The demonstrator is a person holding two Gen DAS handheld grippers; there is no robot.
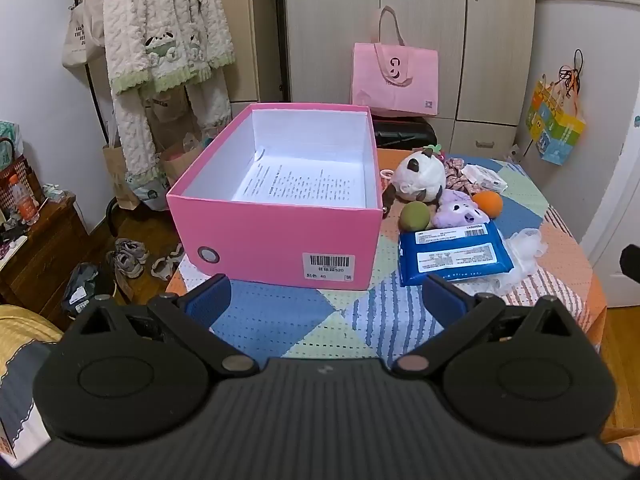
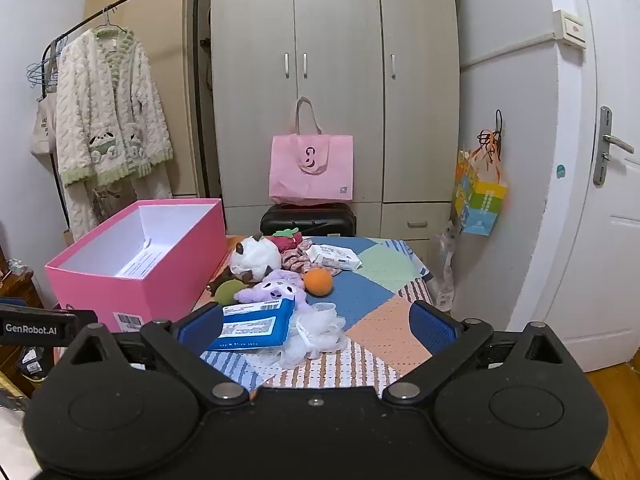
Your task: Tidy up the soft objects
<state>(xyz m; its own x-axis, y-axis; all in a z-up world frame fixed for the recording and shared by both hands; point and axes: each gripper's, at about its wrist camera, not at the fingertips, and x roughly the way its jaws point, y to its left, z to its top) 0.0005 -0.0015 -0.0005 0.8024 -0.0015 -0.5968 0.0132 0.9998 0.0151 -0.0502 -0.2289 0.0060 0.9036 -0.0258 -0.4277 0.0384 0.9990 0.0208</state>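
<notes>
An open pink box [image 1: 276, 240] with a printed paper inside stands on the patchwork table [image 1: 304, 320]; it also shows in the right wrist view [image 2: 160, 276]. To its right lie a white panda plush [image 1: 420, 176], a green ball [image 1: 414, 214], a purple plush [image 1: 460, 210], an orange ball [image 1: 487, 202], a blue wipes pack [image 1: 454, 254], and a white mesh pouf [image 1: 524, 248]. My left gripper [image 1: 326, 300] is open and empty in front of the box. My right gripper [image 2: 318, 326] is open and empty, just before the blue pack [image 2: 256, 324] and the pouf [image 2: 316, 332].
A white wipes pack [image 2: 334, 258] and patterned scrunchies [image 2: 296, 256] lie at the table's far side. A pink tote bag [image 2: 311, 168] on a black suitcase [image 2: 308, 218] stands behind the table. A clothes rack with a robe [image 2: 108, 120] is at left, a door [image 2: 600, 200] at right.
</notes>
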